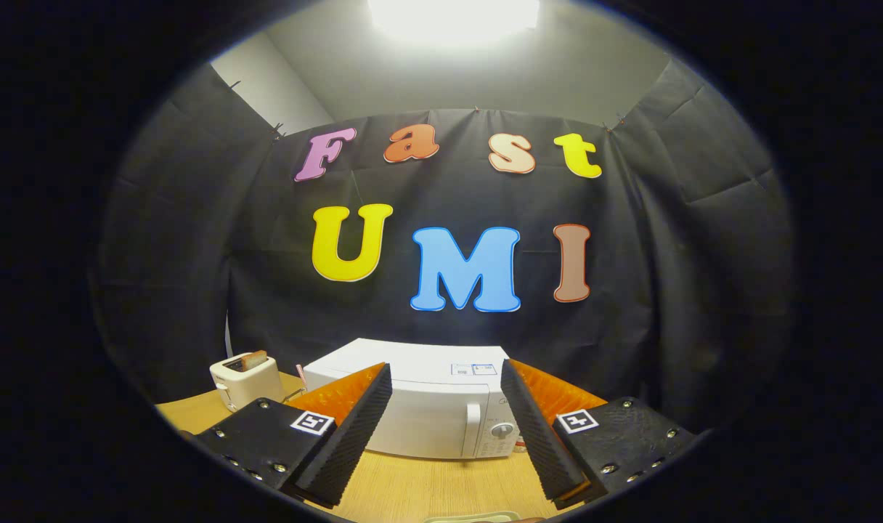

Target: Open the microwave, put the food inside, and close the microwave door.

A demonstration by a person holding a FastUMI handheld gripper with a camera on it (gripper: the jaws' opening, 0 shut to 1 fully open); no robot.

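Toaster (247,378) comes first, a small white one with a slice of bread standing in its slot, on the wooden table (420,490) off beyond the left finger. Next to it, framed between the two fingers and beyond their tips, sits the white microwave (427,407), its door shut and facing the gripper (446,374). The fingers stand wide apart with nothing between them. What matters for the opening move is the vertical door handle (473,428): it lies ahead and a little toward the right finger, just left of the control knob (501,430), its long axis upright. A pale rim at the near table edge, between the finger bases, may be the food's dish, though too little shows to tell.
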